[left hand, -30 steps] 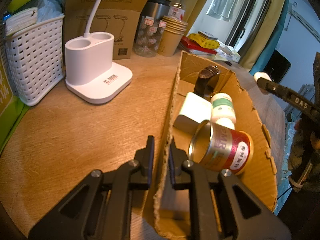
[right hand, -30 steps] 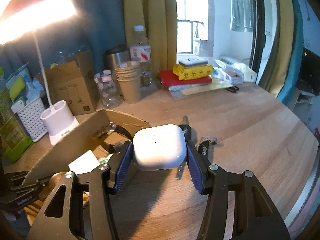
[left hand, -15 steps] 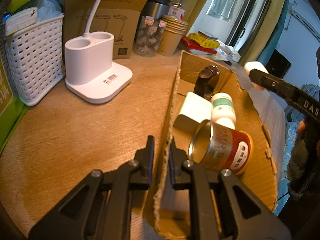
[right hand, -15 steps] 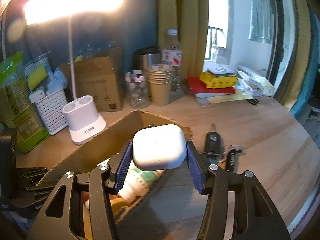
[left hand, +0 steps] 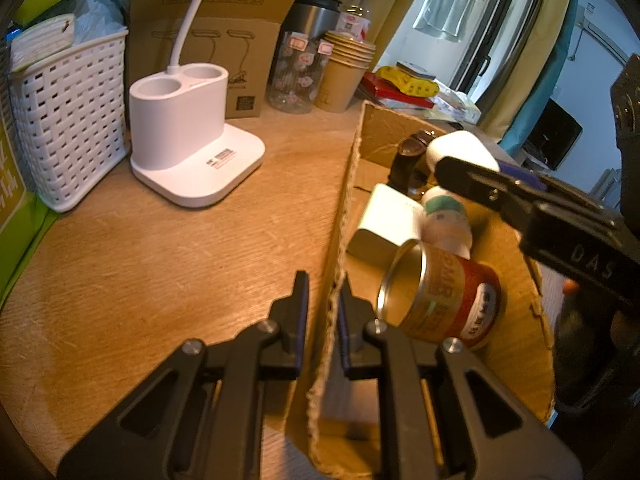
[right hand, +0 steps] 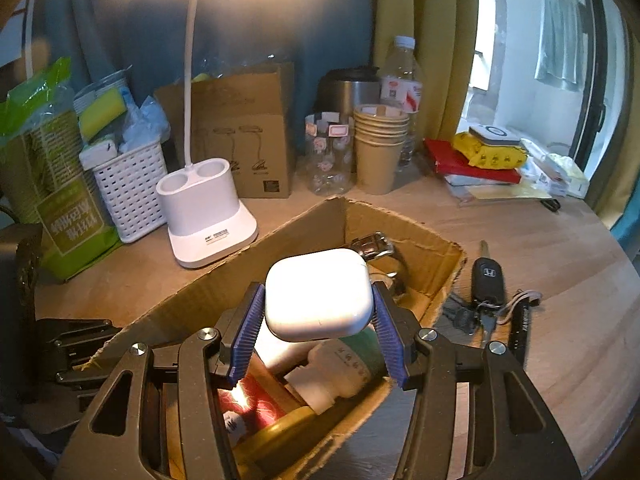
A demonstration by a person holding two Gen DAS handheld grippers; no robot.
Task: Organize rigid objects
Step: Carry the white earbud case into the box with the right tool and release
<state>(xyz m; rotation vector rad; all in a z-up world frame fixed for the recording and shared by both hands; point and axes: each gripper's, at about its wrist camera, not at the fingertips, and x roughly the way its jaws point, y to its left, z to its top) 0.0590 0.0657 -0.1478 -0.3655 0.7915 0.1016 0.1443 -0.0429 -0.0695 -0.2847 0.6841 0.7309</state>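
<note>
My right gripper [right hand: 318,326] is shut on a white earbud case [right hand: 318,294] and holds it above the open cardboard box [right hand: 304,224]. From the left wrist view that case [left hand: 460,148] hangs over the box's far end. My left gripper [left hand: 323,322] is shut on the box's near side wall [left hand: 338,240]. Inside the box lie a red-labelled tin can [left hand: 444,296], a white bottle with a green band [left hand: 446,220], a white block [left hand: 386,226] and a dark wristwatch [left hand: 410,156].
A car key with a key bunch [right hand: 486,284] lies on the wooden table right of the box. A white lamp base [left hand: 188,140], a white basket [left hand: 68,116], a brown carton, a jar and stacked paper cups [left hand: 344,72] stand behind.
My right gripper has carried the earbud case leftward from beside the box to above its inside. The left gripper and the box have stayed put.
</note>
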